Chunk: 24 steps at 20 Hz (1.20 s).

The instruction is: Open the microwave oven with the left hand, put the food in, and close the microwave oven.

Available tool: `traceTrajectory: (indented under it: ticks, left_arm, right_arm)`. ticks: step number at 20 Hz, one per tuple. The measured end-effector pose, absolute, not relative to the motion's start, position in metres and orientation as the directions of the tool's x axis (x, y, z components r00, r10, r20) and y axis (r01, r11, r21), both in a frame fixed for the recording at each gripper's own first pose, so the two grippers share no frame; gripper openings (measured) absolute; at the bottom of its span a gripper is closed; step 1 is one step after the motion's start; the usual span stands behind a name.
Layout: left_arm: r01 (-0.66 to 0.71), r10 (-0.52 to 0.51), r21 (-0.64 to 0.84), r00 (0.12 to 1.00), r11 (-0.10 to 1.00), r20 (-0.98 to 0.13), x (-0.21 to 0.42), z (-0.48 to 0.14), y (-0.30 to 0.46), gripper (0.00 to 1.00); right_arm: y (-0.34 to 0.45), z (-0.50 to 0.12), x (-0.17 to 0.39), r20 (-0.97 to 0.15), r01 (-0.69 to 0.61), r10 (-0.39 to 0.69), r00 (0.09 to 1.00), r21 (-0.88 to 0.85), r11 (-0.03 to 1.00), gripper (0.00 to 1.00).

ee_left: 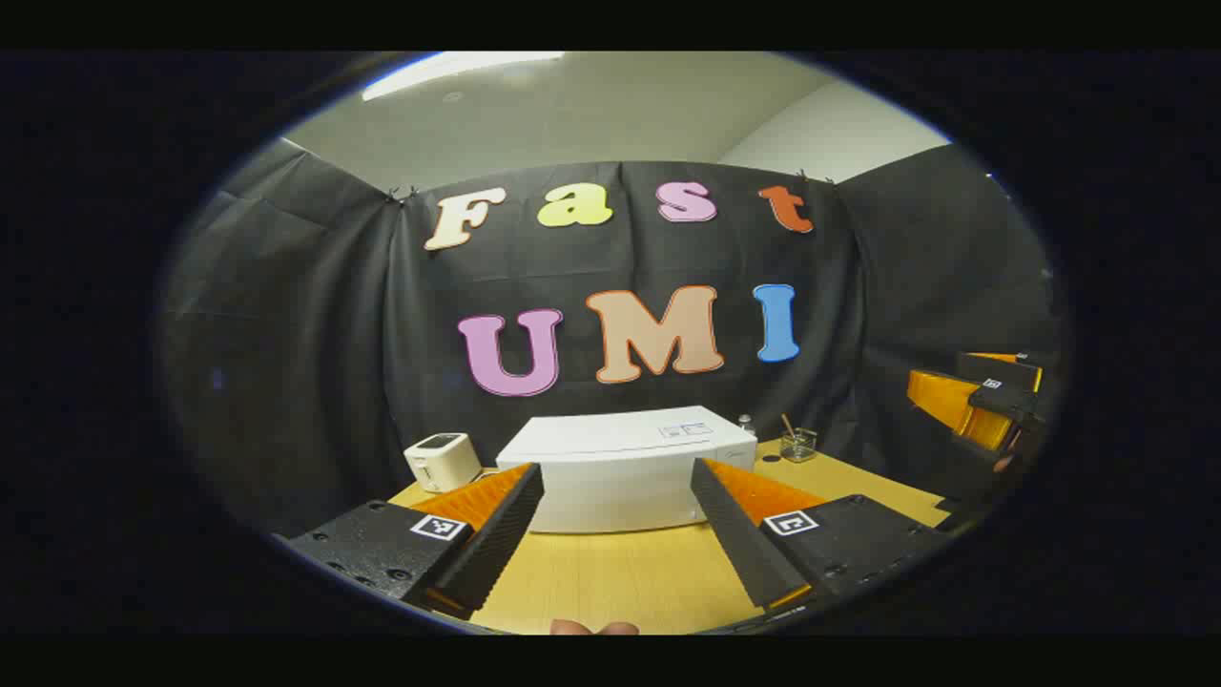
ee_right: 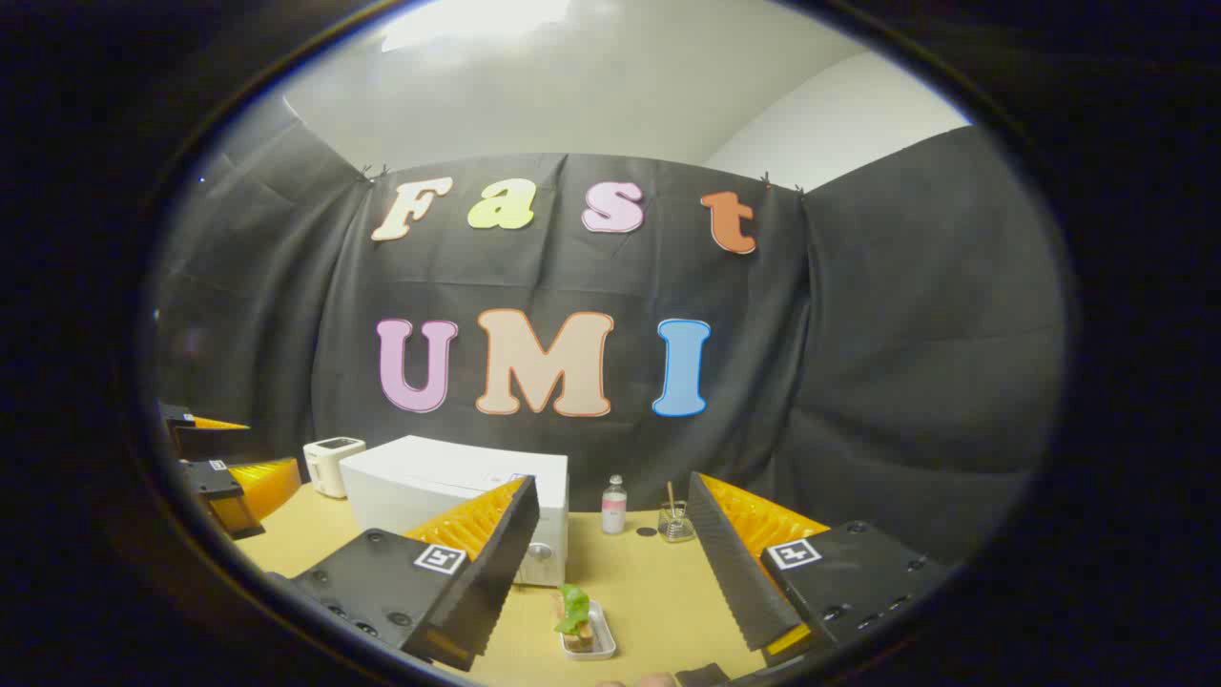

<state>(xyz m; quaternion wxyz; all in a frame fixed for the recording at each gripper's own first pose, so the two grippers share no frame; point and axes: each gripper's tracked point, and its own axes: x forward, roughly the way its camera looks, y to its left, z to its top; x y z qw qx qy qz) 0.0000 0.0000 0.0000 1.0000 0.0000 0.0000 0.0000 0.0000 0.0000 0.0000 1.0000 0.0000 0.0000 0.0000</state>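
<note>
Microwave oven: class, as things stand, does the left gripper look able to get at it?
Probably yes. The left gripper is open, aimed at the closed microwave oven, with bare table between them. Its door handle can't be made out.

Staged recording booth, mock kitchen corner: black cloth wall [ee_right: 858, 382] hung on three sides, plain room ceiling [ee_left: 591, 114] above, wooden tabletop [ee_right: 649, 592] with white microwave oven [ee_left: 625, 468], small white toaster [ee_left: 442, 460], glass jar [ee_left: 797, 444]

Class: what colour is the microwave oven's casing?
White; the microwave oven shows best in the left gripper view.
</note>
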Motion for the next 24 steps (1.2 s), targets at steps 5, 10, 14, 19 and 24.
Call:
traceTrajectory:
  ticks: [5, 10, 14, 19, 24]
  left_arm:
    - [-0.013, 0.013, 0.003, 1.000, 1.000, 0.001, 0.010, 0.002, 0.000, 0.97]
    - [-0.024, 0.024, 0.004, 1.000, 1.000, 0.002, 0.019, 0.003, 0.001, 1.00]
    - [-0.024, 0.024, -0.003, 1.000, 1.000, -0.003, 0.023, 0.000, -0.001, 0.97]
    - [-0.019, 0.019, -0.007, 1.000, 1.000, -0.007, 0.026, -0.002, -0.005, 0.98]
    - [-0.024, 0.024, -0.008, 1.000, 1.000, -0.015, 0.025, -0.005, -0.005, 0.98]
  right_arm:
    - [0.001, 0.001, 0.010, 0.009, -0.022, 0.022, 1.000, -0.005, 1.000, 0.93]
    - [0.000, -0.002, 0.021, 0.006, -0.030, 0.030, 1.000, -0.012, 0.999, 0.98]
    - [0.003, 0.000, 0.026, 0.012, -0.041, 0.041, 0.999, -0.018, 0.999, 0.93]
    - [0.004, 0.000, 0.027, 0.018, -0.044, 0.045, 0.999, -0.049, 0.998, 0.98]
    - [0.008, -0.001, 0.027, 0.020, -0.049, 0.050, 0.999, -0.055, 0.997, 0.93]
